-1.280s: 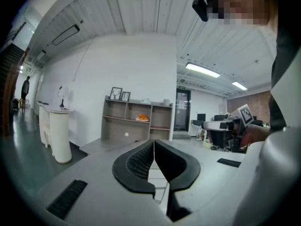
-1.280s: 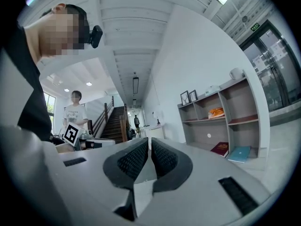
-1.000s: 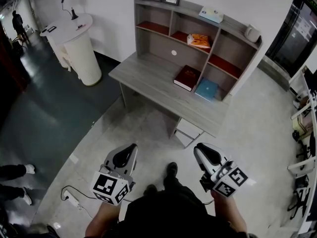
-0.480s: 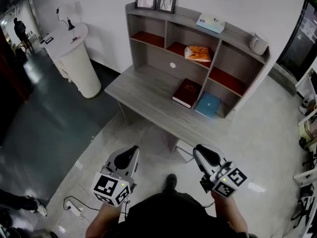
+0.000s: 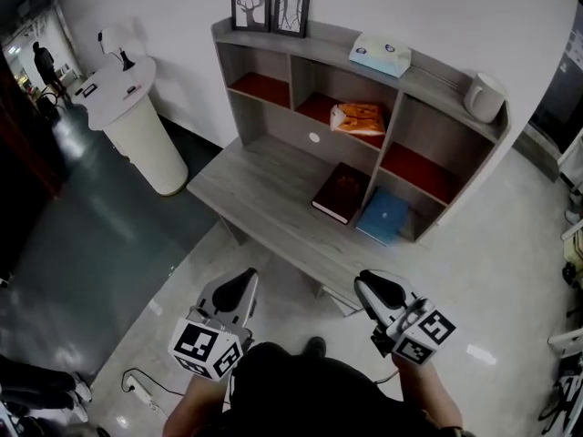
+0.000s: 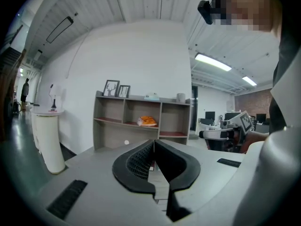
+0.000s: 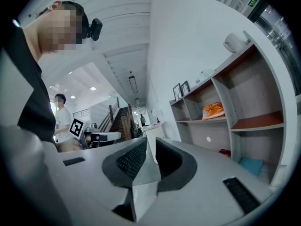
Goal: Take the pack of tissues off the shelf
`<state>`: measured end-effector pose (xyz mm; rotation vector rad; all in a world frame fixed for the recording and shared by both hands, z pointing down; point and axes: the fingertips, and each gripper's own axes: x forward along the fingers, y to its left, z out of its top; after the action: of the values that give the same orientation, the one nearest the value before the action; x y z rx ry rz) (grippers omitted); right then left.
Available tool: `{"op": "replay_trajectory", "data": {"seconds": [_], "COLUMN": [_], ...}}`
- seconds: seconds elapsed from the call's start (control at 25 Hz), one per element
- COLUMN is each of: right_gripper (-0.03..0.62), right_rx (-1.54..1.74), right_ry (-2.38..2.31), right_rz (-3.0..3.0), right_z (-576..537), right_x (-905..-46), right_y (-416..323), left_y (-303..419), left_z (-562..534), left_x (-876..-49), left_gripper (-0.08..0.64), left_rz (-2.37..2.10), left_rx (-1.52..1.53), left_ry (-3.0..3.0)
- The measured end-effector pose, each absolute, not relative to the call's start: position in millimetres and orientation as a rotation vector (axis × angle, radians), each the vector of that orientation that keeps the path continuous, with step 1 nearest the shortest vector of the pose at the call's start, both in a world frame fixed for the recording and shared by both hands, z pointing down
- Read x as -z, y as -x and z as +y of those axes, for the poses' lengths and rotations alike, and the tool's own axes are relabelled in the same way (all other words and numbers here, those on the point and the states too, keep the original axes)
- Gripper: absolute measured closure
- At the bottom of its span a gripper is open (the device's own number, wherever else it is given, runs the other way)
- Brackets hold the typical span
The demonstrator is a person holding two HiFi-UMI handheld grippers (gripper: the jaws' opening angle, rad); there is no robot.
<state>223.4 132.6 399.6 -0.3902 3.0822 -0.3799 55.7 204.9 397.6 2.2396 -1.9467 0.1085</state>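
White round pedestal stand (image 5: 138,121) at the far left carries a few small dark items too tiny to identify. A power strip (image 5: 135,388) lies on the glossy floor nearer the camera, and its cord disappears behind the person's arm. Next comes the left claw (image 5: 244,279), clenched with its black pads meeting and nothing between them. It is held low over the floor, well short of the grey wooden desk (image 5: 264,185). On the desk stands a grey shelf unit (image 5: 321,36) with red-lined boards, and two black-framed pictures (image 5: 250,3) sit at the left end of its top. The orange soft pack of tissues (image 5: 358,116) lies in the upper middle compartment, well apart from both claws, and its print is too small to read. Below it a dark red book (image 5: 342,192) and a blue book (image 5: 383,217) lie flat, their far ends tucked under the shelf boards. A pale blue flat box (image 5: 380,55) rests on the shelf top above the pack. The right claw (image 5: 364,282) is likewise clenched on nothing, level with the left. A white mug (image 5: 484,96) stands at the right end of the shelf top. The person (image 5: 310,394), dark-clothed, fills the bottom edge and hides the floor between the two grippers.
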Motion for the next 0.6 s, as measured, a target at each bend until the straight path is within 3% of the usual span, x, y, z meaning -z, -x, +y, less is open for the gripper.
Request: {"op": "replay_trajectory", "data": {"seconds": [0.6], "right_gripper": [0.572], "right_rx": [0.402], "right_ry": [0.458], "right_rz": [3.091], "right_z": [61], "right_x": [-410], "right_y": [-193], "left_y": [-39], "left_z": [107], "left_x": [-409], "left_gripper": [0.541], "left_rz": [-1.858], "left_rx": [-0.097], "left_ry": [-2.32]}}
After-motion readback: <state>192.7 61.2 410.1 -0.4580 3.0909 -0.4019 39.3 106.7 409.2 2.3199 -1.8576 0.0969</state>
